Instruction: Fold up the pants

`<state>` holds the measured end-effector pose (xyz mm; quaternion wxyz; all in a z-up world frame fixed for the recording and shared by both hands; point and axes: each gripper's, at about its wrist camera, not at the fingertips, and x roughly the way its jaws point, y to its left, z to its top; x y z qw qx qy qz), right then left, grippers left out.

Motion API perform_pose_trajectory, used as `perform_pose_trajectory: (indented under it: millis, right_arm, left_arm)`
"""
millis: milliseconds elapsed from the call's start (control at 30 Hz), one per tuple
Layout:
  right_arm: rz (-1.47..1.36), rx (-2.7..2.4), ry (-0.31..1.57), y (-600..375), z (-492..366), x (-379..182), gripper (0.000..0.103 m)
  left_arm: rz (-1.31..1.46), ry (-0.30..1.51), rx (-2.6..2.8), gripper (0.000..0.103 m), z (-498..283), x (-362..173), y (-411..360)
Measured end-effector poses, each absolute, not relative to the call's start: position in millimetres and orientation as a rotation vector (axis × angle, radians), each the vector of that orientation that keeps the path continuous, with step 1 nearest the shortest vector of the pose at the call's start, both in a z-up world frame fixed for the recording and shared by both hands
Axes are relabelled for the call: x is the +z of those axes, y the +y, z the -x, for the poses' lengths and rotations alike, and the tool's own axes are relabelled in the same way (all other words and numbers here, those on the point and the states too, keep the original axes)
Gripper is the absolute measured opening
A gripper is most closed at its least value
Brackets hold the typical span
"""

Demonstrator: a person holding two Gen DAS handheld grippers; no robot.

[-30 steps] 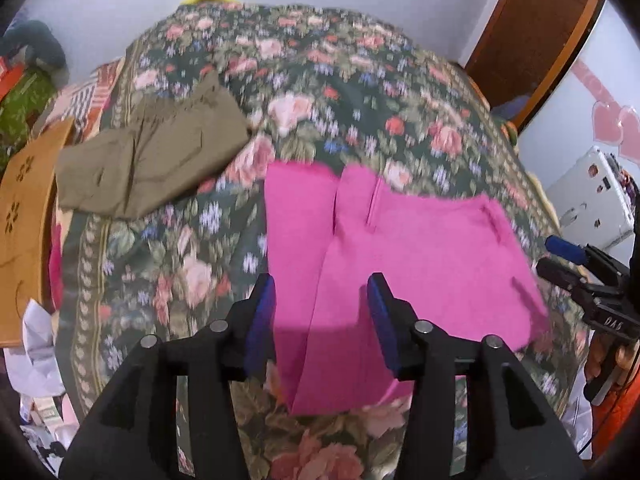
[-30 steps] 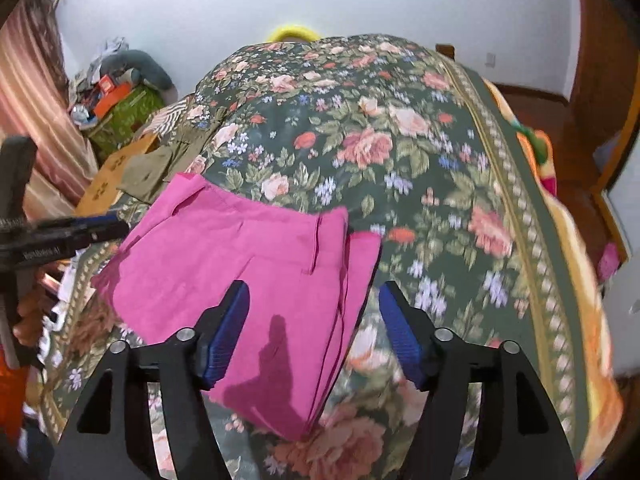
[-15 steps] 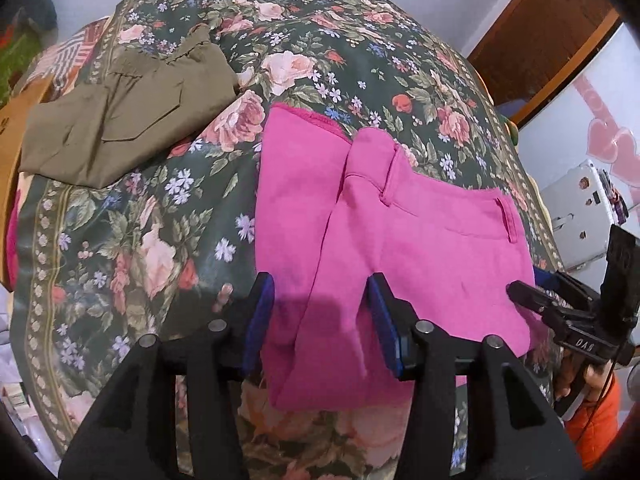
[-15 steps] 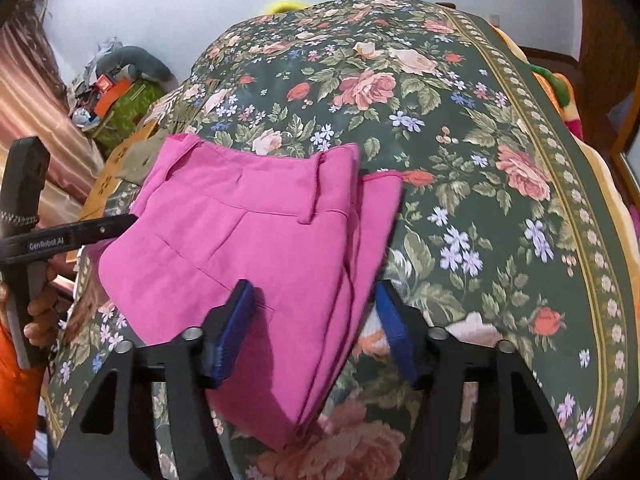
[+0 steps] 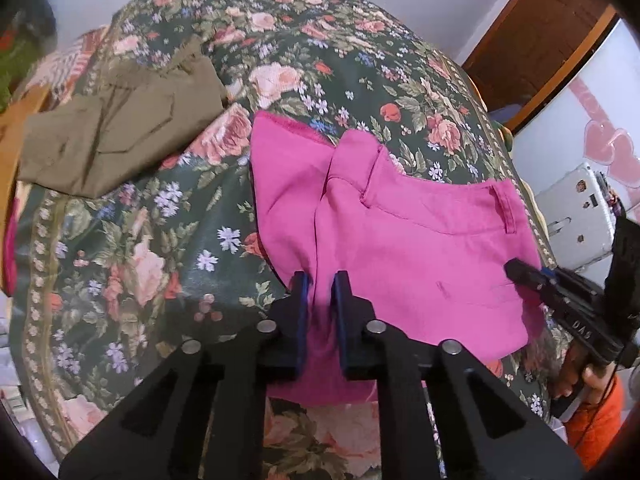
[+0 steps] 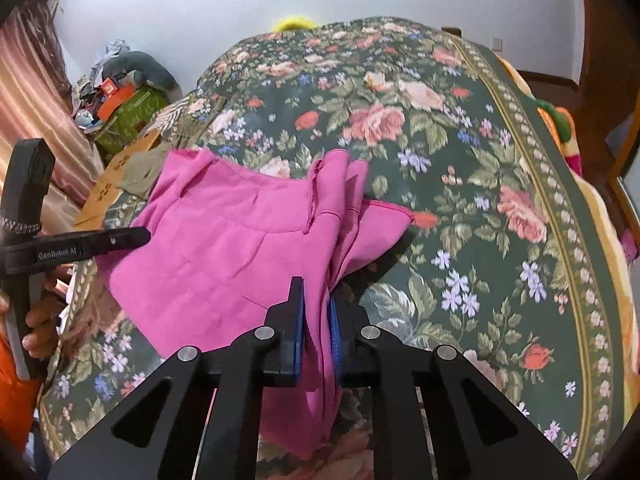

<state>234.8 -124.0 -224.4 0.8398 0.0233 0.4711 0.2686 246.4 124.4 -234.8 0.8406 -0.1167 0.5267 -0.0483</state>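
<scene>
The pink pants (image 5: 404,236) lie partly folded on the floral bedspread (image 5: 168,240), near its front edge. My left gripper (image 5: 319,280) is shut on the pants' near left fold and the fabric bunches up between its fingers. My right gripper (image 6: 315,292) is shut on the pants (image 6: 224,256) at their near right fold. Each gripper also shows in the other's view, the right one (image 5: 520,272) at the pants' right edge and the left one (image 6: 136,236) at their left edge.
Folded olive-brown pants (image 5: 120,128) lie on the bedspread at the far left. A wooden door (image 5: 540,24) and a white appliance (image 5: 576,216) stand to the right of the bed. Clutter and a curtain (image 6: 36,128) stand on the left.
Both grippers moved down onto the pink pants and went from open to shut on the near folds. The fabric has lifted and bunched at the near edge.
</scene>
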Motion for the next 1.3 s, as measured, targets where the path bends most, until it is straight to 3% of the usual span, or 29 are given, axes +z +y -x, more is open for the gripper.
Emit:
perform_pose_trajectory:
  millis: [100, 767, 1300]
  right_arm:
    - [-0.043, 0.574, 0.971, -119.1, -235.9, -213.3, 0.009]
    - [0.120, 0.740, 0.808, 4.9, -259.3, -150.2, 0.009]
    - [0.158, 0.819, 0.736, 135.5, -334.3, -147.6, 0.009]
  left_arm:
    - [0.197, 1.068, -0.079, 0.002, -235.6, -220.1, 126.7]
    - [0.179, 0.890, 0.089, 0.001, -209.0, -155.7, 234.3]
    - [0.144, 0.833, 0.283, 0.001, -284.4, -151.6, 345.2]
